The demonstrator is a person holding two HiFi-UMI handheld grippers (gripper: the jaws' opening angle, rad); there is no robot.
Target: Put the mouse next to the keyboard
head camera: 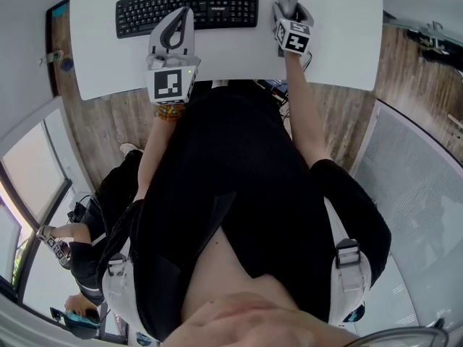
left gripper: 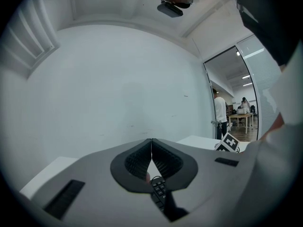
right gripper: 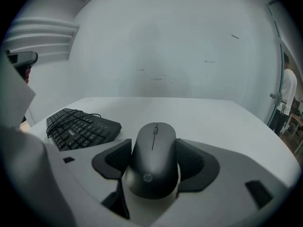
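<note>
The mouse [right gripper: 154,169] is seen as smooth, matt black plastic with a faint sheen. The keyboard [head camera: 188,9] is likewise made of matt black plastic. The table [head camera: 340,49] is finished in a smooth, matt white. The left gripper [left gripper: 151,145] and right gripper [right gripper: 154,143] are shelled in matt grey plastic and lined with ribbed black pads [right gripper: 118,159]. The floor [head camera: 108,132] is laid in grained wood.

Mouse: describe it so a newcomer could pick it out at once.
On the white table, look right of the black keyboard. There the right tool is closed on the mouse. It is a smooth dark oval with a scroll wheel, unlike the flat, many-keyed keyboard.
</note>
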